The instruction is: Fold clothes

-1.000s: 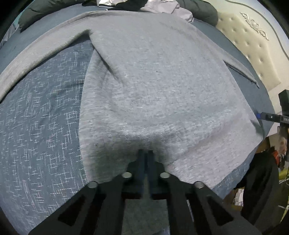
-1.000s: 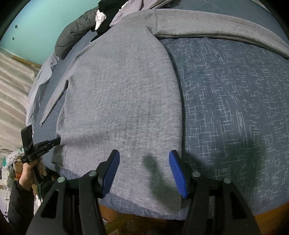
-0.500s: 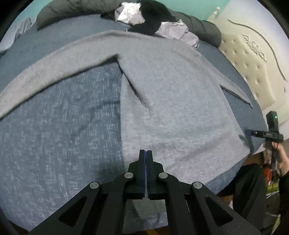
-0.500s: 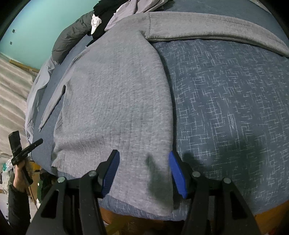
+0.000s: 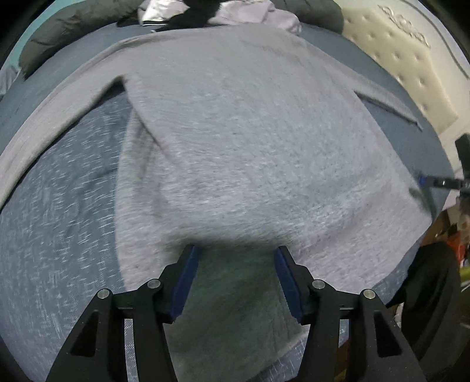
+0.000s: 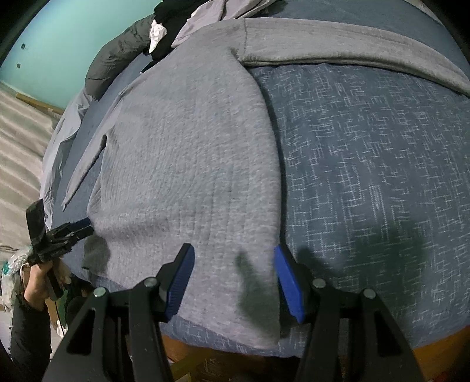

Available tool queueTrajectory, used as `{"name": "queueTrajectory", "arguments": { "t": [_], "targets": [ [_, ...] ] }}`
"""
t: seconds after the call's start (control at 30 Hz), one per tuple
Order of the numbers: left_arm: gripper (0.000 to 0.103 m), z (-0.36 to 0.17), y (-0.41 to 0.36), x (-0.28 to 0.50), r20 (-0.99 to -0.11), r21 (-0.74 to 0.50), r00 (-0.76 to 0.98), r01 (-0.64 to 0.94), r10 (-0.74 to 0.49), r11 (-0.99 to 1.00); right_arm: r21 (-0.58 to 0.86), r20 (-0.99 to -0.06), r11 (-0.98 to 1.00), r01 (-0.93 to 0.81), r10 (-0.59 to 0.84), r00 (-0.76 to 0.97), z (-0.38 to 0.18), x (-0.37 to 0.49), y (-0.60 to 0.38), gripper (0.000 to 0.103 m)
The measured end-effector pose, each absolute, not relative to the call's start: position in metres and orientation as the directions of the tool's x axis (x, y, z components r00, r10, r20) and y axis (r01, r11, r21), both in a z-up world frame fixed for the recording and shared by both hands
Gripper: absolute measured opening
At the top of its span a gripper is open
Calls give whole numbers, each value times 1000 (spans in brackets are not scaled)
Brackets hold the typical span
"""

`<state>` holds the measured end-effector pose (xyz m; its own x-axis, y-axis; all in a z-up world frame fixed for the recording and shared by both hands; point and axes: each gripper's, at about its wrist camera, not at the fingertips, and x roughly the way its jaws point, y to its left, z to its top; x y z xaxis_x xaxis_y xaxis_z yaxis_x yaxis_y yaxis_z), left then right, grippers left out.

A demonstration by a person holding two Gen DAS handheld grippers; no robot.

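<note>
A grey sweater (image 5: pixel 249 147) lies spread flat on the bed, one sleeve (image 5: pixel 58 111) stretched out to the left and the other (image 5: pixel 387 102) lying along the right. My left gripper (image 5: pixel 235 264) hangs close over its hem. The jaws are opening, with cloth below the gap and neither pad pressing on it. In the right wrist view the sweater (image 6: pixel 182 164) fills the left half. My right gripper (image 6: pixel 233 279) stands open over the hem's right corner, holding nothing. A hand (image 6: pixel 38 282) holds the left gripper (image 6: pixel 67 232) at the hem's far corner.
The bed cover (image 6: pixel 367 176) is dark blue with white flecks. A pile of dark and pale clothes (image 5: pixel 205 11) lies at the far end. A cream tufted headboard (image 5: pixel 411 67) stands on the right. The bed's wooden edge (image 6: pixel 440 352) runs just below the hem.
The left gripper's jaws, shut before, now stand apart. It pulled back from the sweater half a second ago and is close over the hem again. The right gripper has not moved.
</note>
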<state>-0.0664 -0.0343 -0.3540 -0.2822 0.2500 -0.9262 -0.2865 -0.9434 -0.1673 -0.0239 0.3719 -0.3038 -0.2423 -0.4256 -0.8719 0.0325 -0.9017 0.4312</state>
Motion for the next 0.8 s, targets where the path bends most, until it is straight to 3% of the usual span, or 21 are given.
{"name": "queueTrajectory", "arguments": {
  "t": [0.07, 0.17, 0.2, 0.33, 0.67, 0.73, 0.77, 0.8],
  "targets": [
    [56, -360, -27, -67, -931, -148, -274, -319, 241, -936, 435, -872, -900, 26, -428, -239, -306, -25, 374, 58],
    [9, -368, -19, -67, -942, -109, -258, -368, 214, -923, 437, -871, -899, 26, -431, -235, -307, -25, 374, 58],
    [1, -368, -19, -66, -941, -102, -263, -377, 212, -921, 438, -871, -899, 26, -431, -235, -307, -25, 373, 58],
    [0, -363, -19, -63, -932, -80, -293, -406, 213, -910, 442, -870, -897, 23, -434, -235, -308, -25, 373, 58],
    [3, -332, -46, -63, -899, -62, -383, -369, 213, -927, 440, -868, -897, 33, -435, -241, -303, -25, 370, 58],
    [31, -333, -44, -67, -904, -44, -384, -356, 189, -934, 441, -867, -897, 37, -437, -240, -303, -24, 368, 58],
    [51, -334, -40, -69, -905, -43, -381, -355, 187, -934, 442, -866, -896, 39, -438, -240, -302, -24, 367, 58],
    [58, -335, -37, -70, -907, -42, -379, -355, 185, -934, 444, -865, -895, 41, -440, -240, -302, -24, 366, 58]
  ]
}}
